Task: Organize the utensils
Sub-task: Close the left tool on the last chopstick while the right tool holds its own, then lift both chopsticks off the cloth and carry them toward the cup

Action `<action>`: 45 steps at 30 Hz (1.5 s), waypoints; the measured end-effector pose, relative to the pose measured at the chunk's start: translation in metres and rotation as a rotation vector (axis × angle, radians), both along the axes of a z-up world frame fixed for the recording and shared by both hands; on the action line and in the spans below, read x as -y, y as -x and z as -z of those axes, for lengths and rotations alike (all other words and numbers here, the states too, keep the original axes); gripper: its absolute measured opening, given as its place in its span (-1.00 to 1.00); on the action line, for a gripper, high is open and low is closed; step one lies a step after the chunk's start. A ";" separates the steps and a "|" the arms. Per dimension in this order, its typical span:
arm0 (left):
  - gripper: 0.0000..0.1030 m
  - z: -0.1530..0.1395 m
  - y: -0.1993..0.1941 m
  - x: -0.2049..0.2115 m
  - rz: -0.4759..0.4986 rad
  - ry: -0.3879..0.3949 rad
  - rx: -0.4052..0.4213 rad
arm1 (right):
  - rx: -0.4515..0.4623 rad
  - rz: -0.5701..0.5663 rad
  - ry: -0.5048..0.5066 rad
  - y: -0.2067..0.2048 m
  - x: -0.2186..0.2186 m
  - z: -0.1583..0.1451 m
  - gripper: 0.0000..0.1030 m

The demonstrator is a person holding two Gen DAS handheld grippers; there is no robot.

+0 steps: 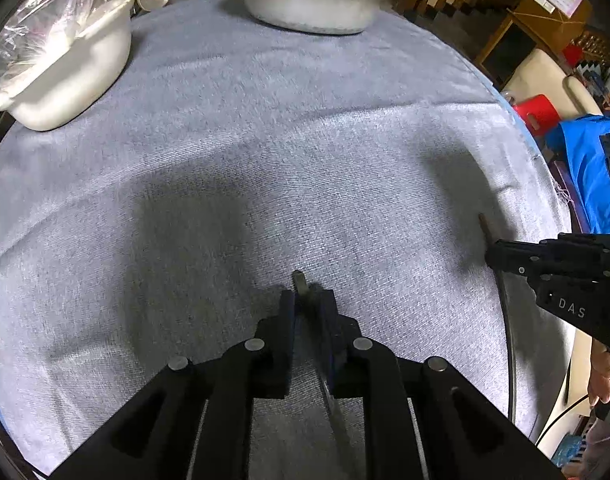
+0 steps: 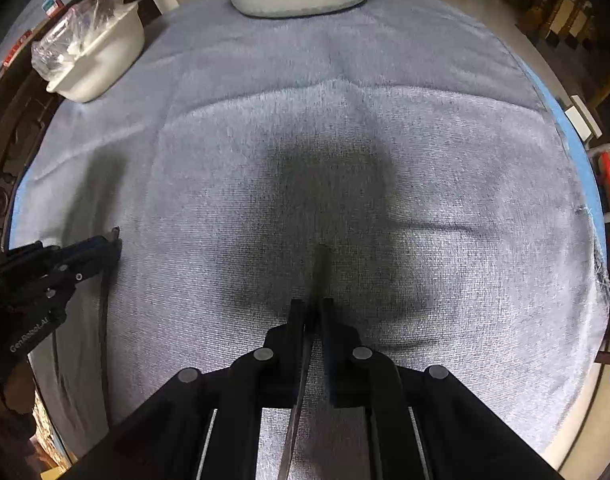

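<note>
Two black grippers hang low over a round worktop (image 1: 265, 128) covered with a grey-blue cloth. The left gripper (image 1: 308, 300) has its fingers squeezed on a thin metal utensil (image 1: 301, 282) with a flat end poking out in front, at the bottom middle of the left view. The right gripper (image 2: 312, 308) has its fingers squeezed on another thin dark utensil (image 2: 320, 264), at the bottom middle of the right view.

Lots of bare cloth lies open in the middle. A big silver metal bowl (image 1: 313, 0) sits at the top edge. A white plastic tub (image 1: 65, 76) with a clear plastic bag in it sits at the upper left edge. Each gripper is close to a side edge of the cloth.
</note>
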State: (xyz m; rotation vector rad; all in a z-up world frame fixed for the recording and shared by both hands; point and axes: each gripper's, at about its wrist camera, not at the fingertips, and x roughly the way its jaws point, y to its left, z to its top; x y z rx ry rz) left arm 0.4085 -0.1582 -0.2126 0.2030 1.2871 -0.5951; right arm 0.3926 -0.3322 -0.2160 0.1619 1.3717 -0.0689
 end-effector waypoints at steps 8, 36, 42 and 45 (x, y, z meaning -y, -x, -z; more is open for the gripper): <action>-0.63 0.001 -0.005 0.012 -0.027 -0.023 -0.029 | -0.008 -0.062 0.050 -0.009 -0.012 0.000 -0.78; -0.88 -0.047 0.030 -0.050 -0.179 0.064 0.101 | 0.224 0.059 -0.077 0.039 0.019 -0.037 -0.87; -0.88 -0.071 0.050 -0.070 -0.219 0.065 0.177 | 0.299 0.087 -0.086 0.058 0.028 -0.056 -0.87; -0.88 -0.081 0.056 -0.075 -0.239 0.059 0.214 | 0.331 0.098 -0.076 0.071 0.029 -0.068 -0.87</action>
